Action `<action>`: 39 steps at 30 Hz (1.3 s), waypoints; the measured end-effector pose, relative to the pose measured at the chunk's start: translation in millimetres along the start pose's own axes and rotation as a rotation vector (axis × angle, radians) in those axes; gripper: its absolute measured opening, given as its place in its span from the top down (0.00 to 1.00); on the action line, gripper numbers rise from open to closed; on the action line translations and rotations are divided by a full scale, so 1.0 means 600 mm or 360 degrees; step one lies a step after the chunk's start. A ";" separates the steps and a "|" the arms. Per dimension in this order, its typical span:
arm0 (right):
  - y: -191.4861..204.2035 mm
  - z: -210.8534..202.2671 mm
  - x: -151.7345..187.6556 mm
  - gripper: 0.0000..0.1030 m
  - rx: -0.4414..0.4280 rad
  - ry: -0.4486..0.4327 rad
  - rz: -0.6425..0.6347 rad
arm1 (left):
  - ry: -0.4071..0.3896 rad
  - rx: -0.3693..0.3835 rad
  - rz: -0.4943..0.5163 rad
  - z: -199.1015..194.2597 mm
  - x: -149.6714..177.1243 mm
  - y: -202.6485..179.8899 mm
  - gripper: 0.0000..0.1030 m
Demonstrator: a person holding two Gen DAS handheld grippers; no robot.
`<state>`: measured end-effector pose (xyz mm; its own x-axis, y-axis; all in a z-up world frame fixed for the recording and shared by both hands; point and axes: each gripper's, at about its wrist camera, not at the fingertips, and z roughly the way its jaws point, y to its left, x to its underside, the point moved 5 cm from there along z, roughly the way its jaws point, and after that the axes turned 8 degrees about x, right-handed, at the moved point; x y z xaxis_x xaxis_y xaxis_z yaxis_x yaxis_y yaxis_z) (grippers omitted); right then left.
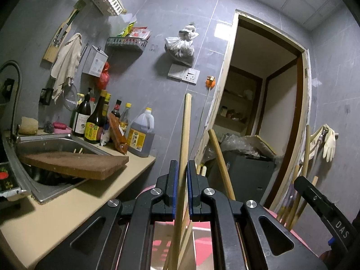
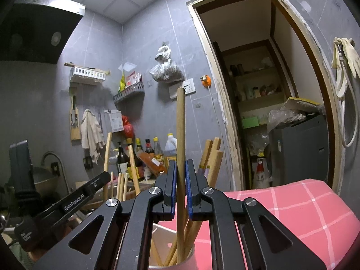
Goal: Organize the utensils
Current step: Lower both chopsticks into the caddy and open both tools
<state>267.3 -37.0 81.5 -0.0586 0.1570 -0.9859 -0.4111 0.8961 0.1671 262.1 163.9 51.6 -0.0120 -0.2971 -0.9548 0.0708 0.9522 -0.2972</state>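
left gripper (image 1: 182, 168) clamps chopstick (image 1: 185, 135) | right gripper (image 2: 180, 168) clamps chopstick (image 2: 180, 130) | both upright, holder (image 2: 186, 261) directly below, near

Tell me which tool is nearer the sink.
Left. The left tool, closed around a chopstick, is just right of the sink at the counter edge. The right tool, gripping another chopstick, sits farther right, over the pink cloth.

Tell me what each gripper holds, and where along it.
The left gripper and the right gripper each pinch a wooden chopstick mid-shaft, top ends free.
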 end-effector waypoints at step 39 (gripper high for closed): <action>0.004 -0.043 0.015 0.74 0.0083 0.0007 -0.0154 | 0.0165 0.0030 0.0012 -0.032 0.034 -0.027 0.93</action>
<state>242.3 -44.2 72.6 -0.0250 0.0669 -0.9974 -0.3670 0.9275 0.0714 241.7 143.9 36.7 -0.1142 -0.2804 -0.9531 0.0901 0.9525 -0.2910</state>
